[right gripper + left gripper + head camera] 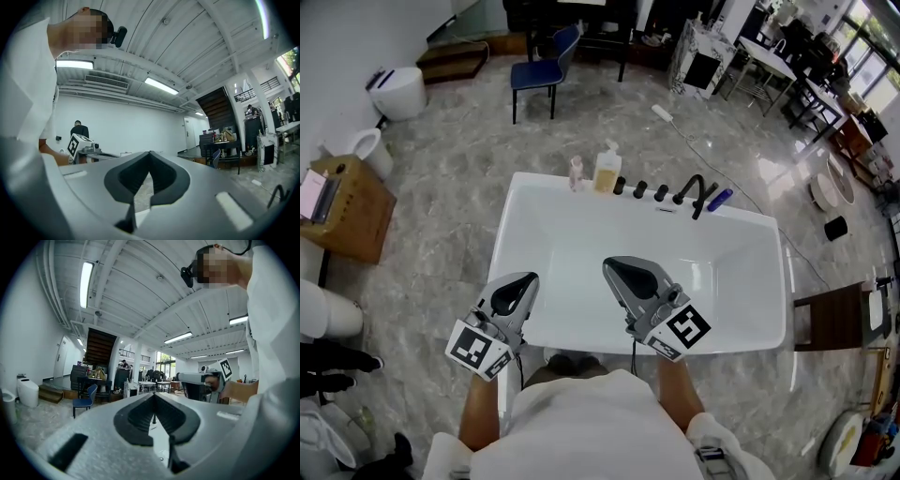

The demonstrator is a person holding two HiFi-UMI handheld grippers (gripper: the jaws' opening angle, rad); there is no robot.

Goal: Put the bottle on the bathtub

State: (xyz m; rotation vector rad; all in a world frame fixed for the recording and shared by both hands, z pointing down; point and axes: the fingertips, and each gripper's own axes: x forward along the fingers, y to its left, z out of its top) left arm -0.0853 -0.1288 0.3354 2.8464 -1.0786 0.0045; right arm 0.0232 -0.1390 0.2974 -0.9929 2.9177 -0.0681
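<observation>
White bathtub (741, 272): yellowish pump bottle (607, 172) stands upright on the far rim at 12 o'clock, with a small clear bottle (576, 174) just beside it at its 9 o'clock and a black tap (694, 192) further along the rim toward 1 o'clock. Left gripper (521, 281) at 7 o'clock and right gripper (619, 267) at 6 o'clock sit by the near rim. Both have their jaws together with nothing between them, well apart from the bottle.

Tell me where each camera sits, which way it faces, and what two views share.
Head view: on the person's head, steeply down at the bathtub; left gripper, right gripper, forearms show.
Left gripper view: rides that gripper, faces the blue chair; shut jaws, shirt show.
Right gripper view: rides that gripper, faces a white wall; shut jaws, shirt show.
Shared: the blue chair, in all three.
</observation>
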